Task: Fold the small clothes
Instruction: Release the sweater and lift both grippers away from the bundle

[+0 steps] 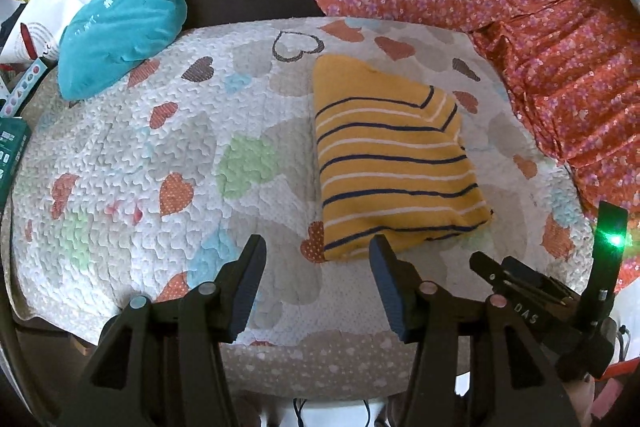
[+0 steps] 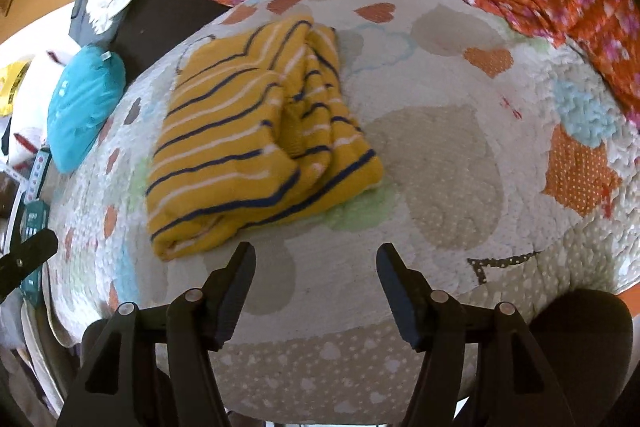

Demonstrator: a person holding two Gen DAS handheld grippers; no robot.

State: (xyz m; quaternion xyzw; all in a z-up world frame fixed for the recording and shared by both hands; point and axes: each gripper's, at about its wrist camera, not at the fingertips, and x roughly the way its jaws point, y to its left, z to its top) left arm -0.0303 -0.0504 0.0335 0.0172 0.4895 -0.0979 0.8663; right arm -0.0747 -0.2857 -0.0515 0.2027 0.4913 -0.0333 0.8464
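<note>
Your one garment, the yellow striped top point(image 1: 394, 155), lies folded into a compact wedge on the heart-print quilt point(image 1: 160, 131), a little right of the quilt's middle in the left wrist view and just beyond your left fingertips. From the right wrist view its layered edges stack along the right side, so it looks folded several times over and, I'd judge, finished or close to it; flat and free-lying is how you'd want it before setting it aside. Your left gripper point(image 1: 318, 263) hangs over the quilt with its jaws about half apart and nothing between them. Your right gripper point(image 2: 316, 269) is also spread and empty, hovering over bare quilt beside the top's near corner. Count one striped top, two grippers, one quilt. Further out sit one teal cushion point(image 1: 120, 27) at the quilt's left edge and red floral fabric point(image 1: 560, 67) bunched along the far and right sides.
</note>
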